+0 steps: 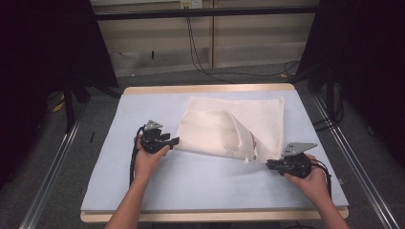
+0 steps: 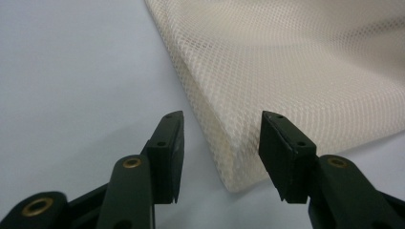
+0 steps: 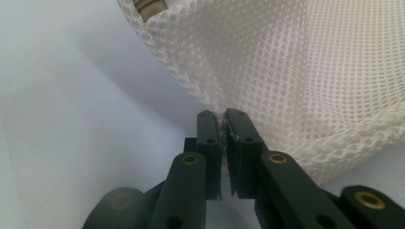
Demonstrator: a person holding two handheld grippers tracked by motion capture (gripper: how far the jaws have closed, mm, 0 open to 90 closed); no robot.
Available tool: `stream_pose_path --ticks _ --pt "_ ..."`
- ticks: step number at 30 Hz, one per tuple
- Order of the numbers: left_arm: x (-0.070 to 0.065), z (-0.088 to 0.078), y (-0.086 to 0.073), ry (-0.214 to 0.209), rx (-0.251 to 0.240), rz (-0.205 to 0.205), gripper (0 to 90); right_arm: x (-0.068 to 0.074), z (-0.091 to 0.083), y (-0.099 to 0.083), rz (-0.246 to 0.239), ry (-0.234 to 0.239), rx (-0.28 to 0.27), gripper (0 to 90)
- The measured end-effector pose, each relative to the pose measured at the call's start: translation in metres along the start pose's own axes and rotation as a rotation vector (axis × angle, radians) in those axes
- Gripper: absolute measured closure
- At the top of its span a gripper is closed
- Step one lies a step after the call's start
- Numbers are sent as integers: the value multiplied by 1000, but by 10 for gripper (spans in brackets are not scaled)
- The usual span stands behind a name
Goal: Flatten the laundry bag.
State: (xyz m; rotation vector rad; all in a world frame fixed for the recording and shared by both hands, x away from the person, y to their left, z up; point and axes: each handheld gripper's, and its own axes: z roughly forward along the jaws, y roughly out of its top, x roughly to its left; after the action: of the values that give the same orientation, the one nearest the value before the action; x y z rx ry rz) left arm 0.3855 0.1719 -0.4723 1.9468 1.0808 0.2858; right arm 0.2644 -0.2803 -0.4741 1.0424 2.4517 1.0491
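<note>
Mesh bag (image 1: 234, 126): cream net laundry-type bag, lies flat on desk's far-centre, near edge partly folded over; small toggle/tag near its front rt corner.
Bag corner, L: folded near-left corner (image 2: 234, 162) sits between L jaws, not touched.
Bag corner, R: mesh edge pinched, lifted a bit off the mat.
Left gripper (image 1: 167, 142): jaws apart, standing either side of the corner; pads clear of fabric.
Right gripper (image 3: 223, 125): jaws together, clamped on bag mesh.
Step (my read): folding/straightening the bag; R has its grip, L lined up w/ corner but no grip.
Next move needs: L to close on corner w/o pushing it away, then both hands move together so fabric stays taut, no bunching.
Hands: L hand low, gripper pointing rt toward bag; R hand at front rt, gripper pointing left, near level.
Mat (image 1: 200, 176): pale blue-grey sheet over wooden desk (image 1: 210, 88).
Around: dark curtains, cables on floor behind.
</note>
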Motion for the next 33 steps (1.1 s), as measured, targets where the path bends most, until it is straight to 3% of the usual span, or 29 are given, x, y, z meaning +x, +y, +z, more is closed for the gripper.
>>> stream_pose_path --ticks 3,6,7,8,9,10,13,17,19,23,27,29,33 --pt "3 7 5 -2 -4 -9 510 0 1 0 -6 6 9 844" --pt "6 12 11 -16 13 13 531 0 3 -1 -11 7 22 843" --pt "4 14 13 -26 -4 -11 542 -1 3 -1 -15 11 22 843" --pt "5 17 16 -27 1 -7 557 -1 3 -1 -17 11 22 842" --pt "6 19 17 -11 31 27 571 -1 3 -1 -17 12 22 842" --pt "5 21 17 -9 36 29 598 -1 3 -1 -16 8 20 841" --pt "1 25 17 -50 60 69 685 -1 4 -1 -11 6 22 840" --pt "-2 18 17 -57 52 56 796 -1 4 -1 -6 5 25 840" --pt "-4 11 19 -60 35 76 830 -1 5 -1 -7 6 26 841" --pt "-9 -1 18 -74 11 86 852 -1 5 -1 11 16 25 843" --pt "-12 -11 8 -95 -12 87 856 -2 5 -2 30 10 29 845" --pt "-12 -15 1 -102 8 121 856 -2 5 -2 34 9 31 846" --pt "-13 -20 -12 -112 42 140 857 -3 5 -2 44 9 25 845"
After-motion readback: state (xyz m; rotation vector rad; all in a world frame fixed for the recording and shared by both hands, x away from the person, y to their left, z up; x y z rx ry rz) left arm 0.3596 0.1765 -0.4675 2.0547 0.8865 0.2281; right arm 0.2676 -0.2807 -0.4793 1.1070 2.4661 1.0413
